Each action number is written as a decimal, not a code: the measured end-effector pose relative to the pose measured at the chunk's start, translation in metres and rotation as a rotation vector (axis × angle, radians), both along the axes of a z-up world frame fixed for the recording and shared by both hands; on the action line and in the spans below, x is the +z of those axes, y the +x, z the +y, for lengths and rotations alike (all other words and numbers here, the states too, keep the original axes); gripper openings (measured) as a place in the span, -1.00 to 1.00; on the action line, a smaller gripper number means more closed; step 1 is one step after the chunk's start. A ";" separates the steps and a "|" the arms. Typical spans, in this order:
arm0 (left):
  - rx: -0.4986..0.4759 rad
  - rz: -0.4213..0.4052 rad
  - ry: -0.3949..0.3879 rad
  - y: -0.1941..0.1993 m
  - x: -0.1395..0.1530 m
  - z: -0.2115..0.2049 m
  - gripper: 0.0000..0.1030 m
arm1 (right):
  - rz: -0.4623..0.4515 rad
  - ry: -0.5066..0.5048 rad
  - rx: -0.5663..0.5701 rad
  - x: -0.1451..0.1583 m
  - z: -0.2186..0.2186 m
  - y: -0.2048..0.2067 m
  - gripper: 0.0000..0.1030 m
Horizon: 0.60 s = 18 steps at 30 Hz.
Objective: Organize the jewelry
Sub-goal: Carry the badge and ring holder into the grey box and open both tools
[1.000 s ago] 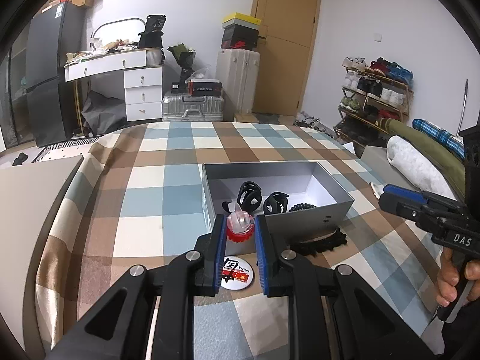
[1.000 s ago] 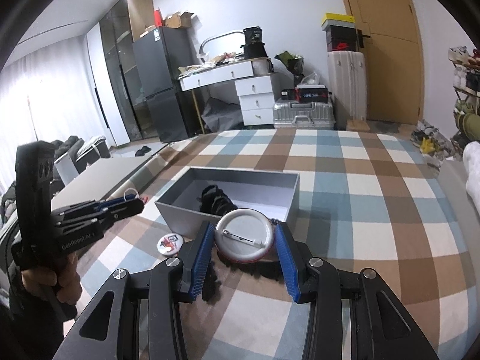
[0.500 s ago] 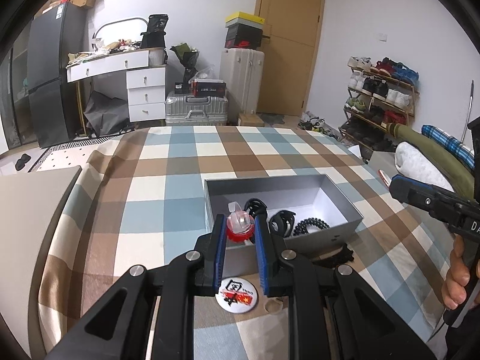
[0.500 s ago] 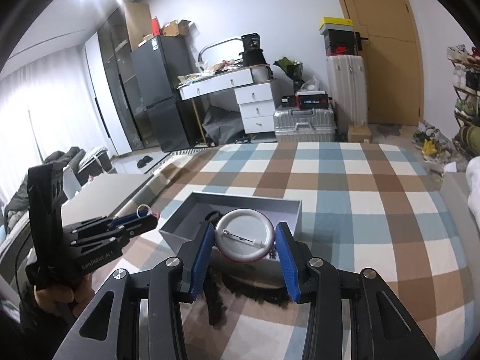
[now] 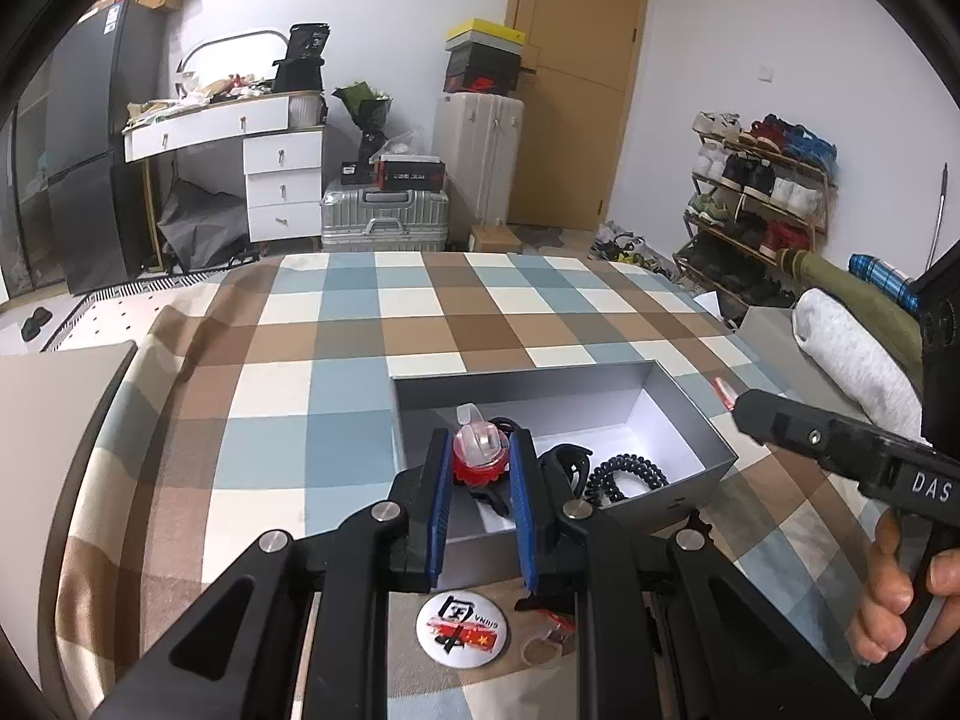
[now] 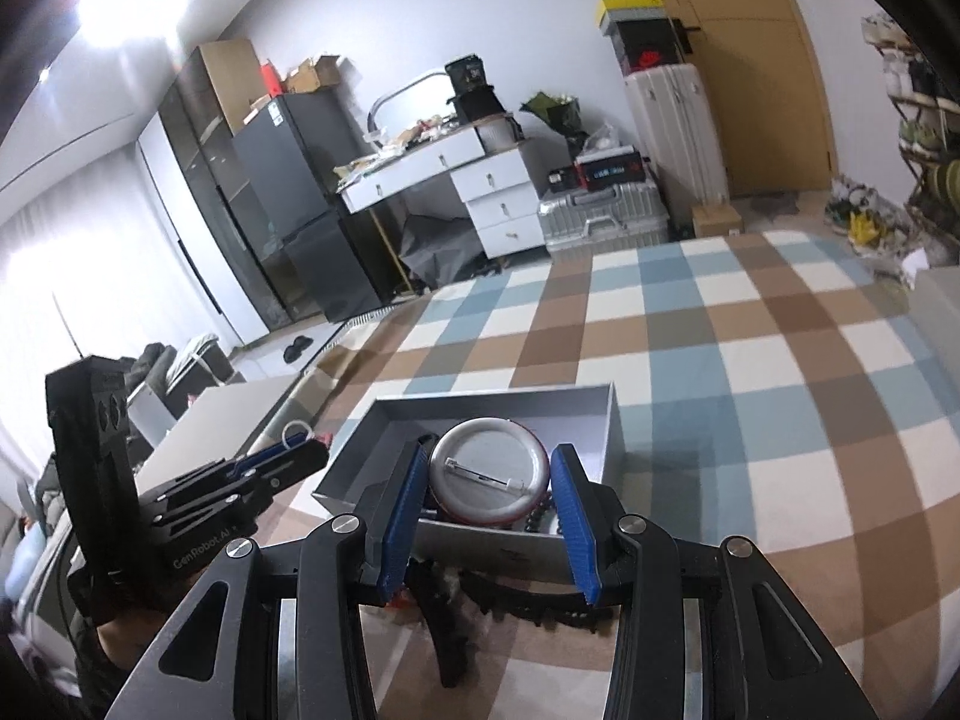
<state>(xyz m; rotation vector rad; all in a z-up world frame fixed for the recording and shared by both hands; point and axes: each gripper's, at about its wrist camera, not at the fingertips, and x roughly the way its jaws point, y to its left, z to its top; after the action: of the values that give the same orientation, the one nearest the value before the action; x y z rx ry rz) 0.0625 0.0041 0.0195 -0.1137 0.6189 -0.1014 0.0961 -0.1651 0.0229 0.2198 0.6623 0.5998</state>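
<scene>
Left gripper (image 5: 480, 474): jaws pinched tight on a little clear plastic ring with a red ruffled base (image 5: 478, 455), held just above the near-left part of the grey box (image 5: 684, 414), lower middle of the left wrist view. No gap at all between the blue pads and the red part.

Right gripper (image 6: 489, 489): jaws about a third open and clamped on a round pin badge (image 6: 489, 474), silver back and its pin facing the camera. It sits over the near wall of the same grey box (image 6: 612, 426), lower centre of the right wrist view.

Inside the box, in the left view, there's a black claw clip (image 5: 567, 459) and a black coiled hair tie (image 5: 627, 474) on the white floor, right of the held ring. In the right view a few dark beads (image 6: 536, 519) peek out under the badge.

Outside the box, near the bottom of the left view, another round badge (image 5: 459, 629) lies face up with a red and black print, and a small clear ring-ish thing (image 5: 540, 651) just to its right, too small to tell what. A black toothed clip (image 6: 447, 606) lies in front of the box, bottom centre of the right view.

All of it is on a bed with a blue, brown and white checked cover (image 5: 360, 324). A hand (image 5: 900, 594) grips the right gripper's handle at the right edge of the left view.
</scene>
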 end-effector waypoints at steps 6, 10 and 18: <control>-0.002 0.011 0.009 0.007 -0.004 -0.004 -0.74 | 0.013 0.002 0.004 -0.006 0.007 0.004 -0.19; -0.001 0.018 0.015 0.011 -0.006 -0.006 -0.74 | 0.020 -0.006 0.002 -0.010 0.009 0.008 -0.19; -0.015 0.031 0.039 0.016 -0.011 -0.014 -0.74 | 0.034 -0.021 0.007 -0.016 0.013 0.011 -0.19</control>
<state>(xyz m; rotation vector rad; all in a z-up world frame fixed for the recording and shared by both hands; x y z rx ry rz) 0.0782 -0.0100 0.0083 -0.0731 0.6527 -0.1019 0.1070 -0.1520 0.0071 0.2084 0.7019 0.5962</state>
